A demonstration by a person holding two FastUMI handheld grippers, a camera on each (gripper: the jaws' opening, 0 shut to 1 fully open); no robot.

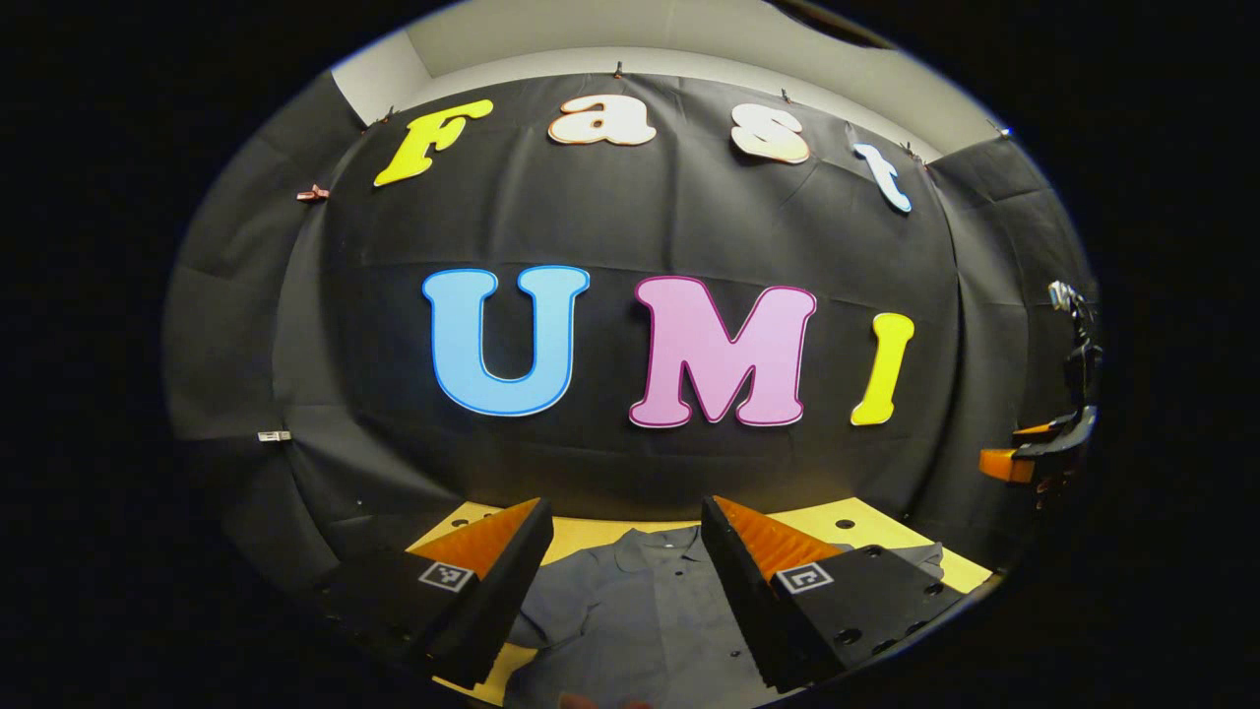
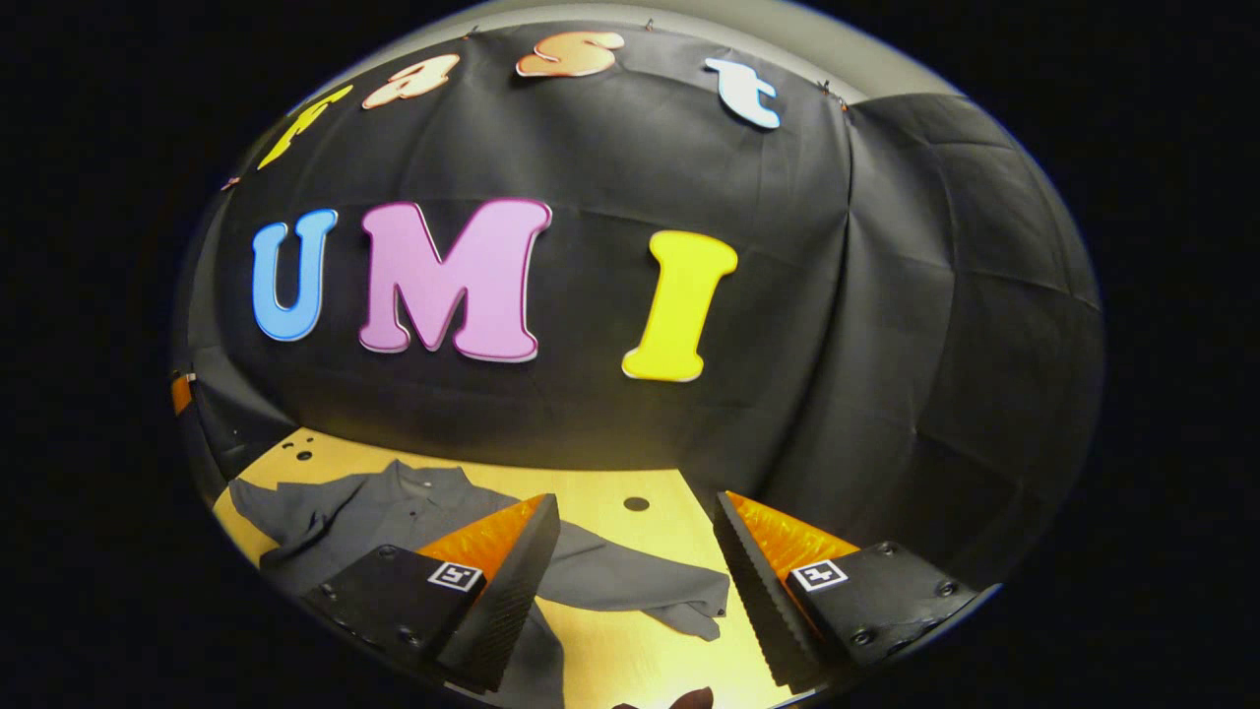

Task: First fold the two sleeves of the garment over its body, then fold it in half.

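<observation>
Left tool (image 1: pixel 622 537) spread wide, both fingers apart, gripping nothing and touching nothing; held above the near part of the dark grey collared short-sleeved cloth shirt (image 1: pixel 635 611), aimed level toward the booth's far wall. Ribbed inner faces on the wedge-shaped fingers (image 1: pixel 763 542), with a small square marker on top of each.

Right tool (image 2: pixel 638 532) likewise spread wide, clasping nothing, raised over the pale yellow wooden surface (image 2: pixel 630 532) to the right of the shirt. Same ribbed, wedge-shaped fingers (image 2: pixel 492 542) with square markers. In the left gripper view, seen far off at the right edge, well apart from the left tool.

Shirt (image 2: pixel 394 512) lying flat and open on the surface, collar toward the far wall, a button placket down the front. Soft fabric, lightly creased. In the right gripper view, 1 sleeve (image 2: pixel 650 591) stretched out to the right, unfolded, its cuff between the 2 fingers but below them. Small round holes in the surface near the far edge.
</observation>
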